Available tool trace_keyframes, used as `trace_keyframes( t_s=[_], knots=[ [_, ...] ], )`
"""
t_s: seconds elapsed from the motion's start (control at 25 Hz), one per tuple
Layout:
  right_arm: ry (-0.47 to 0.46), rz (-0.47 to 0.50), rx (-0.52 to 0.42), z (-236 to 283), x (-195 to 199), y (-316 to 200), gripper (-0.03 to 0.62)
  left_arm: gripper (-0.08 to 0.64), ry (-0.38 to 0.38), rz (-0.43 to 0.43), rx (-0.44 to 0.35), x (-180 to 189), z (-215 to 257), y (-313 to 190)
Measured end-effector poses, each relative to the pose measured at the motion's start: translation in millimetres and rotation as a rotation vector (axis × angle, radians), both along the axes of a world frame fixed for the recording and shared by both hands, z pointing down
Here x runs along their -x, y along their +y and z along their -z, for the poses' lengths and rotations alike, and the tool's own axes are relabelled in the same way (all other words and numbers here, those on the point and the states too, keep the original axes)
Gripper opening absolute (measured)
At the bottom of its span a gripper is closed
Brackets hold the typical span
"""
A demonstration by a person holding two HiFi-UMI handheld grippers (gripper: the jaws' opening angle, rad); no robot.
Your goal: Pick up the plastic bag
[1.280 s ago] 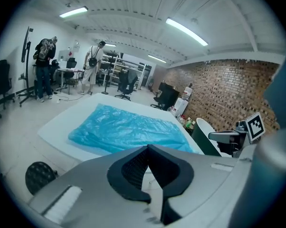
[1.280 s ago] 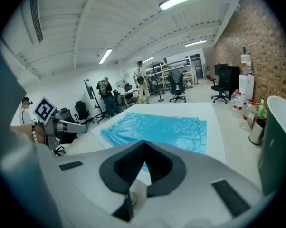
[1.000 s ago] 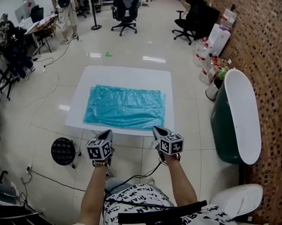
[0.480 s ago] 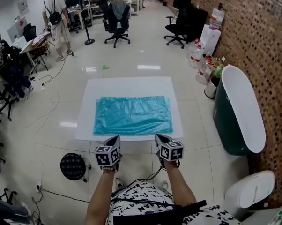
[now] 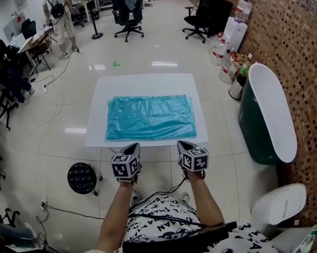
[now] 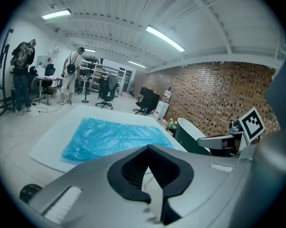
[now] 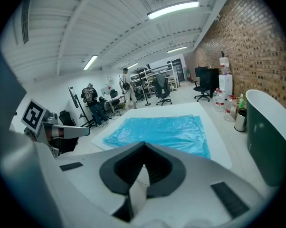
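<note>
White square table (image 5: 148,83) stands on a glossy tiled floor (image 5: 53,115). One thing lies on it: a teal plastic bag (image 5: 150,117), spread flat, wrinkled, long side across the table. The bag sits nearer the front edge; a bare white margin shows behind and at both sides.

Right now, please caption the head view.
Left gripper and right gripper, both shut, hover before the blue plastic bag lying flat on a white table.

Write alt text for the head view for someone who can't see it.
A flat blue plastic bag lies spread on a white table. At its near edge, the person holds a left hand-held gripper and a right hand-held gripper, both shut and empty.
</note>
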State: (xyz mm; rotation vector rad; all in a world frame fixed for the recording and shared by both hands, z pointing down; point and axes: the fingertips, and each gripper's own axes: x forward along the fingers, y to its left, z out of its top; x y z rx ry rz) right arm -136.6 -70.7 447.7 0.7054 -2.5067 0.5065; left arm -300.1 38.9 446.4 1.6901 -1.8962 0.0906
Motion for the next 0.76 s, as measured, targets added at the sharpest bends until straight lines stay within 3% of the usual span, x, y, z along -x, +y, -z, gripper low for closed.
trace_keyframes(
  t_s=[0.76],
  knots=[
    [0.027, 0.021, -0.014, 0, 2, 4, 0.005, 0.002, 0.007, 0.023, -0.01, 10, 3, 3]
  ],
)
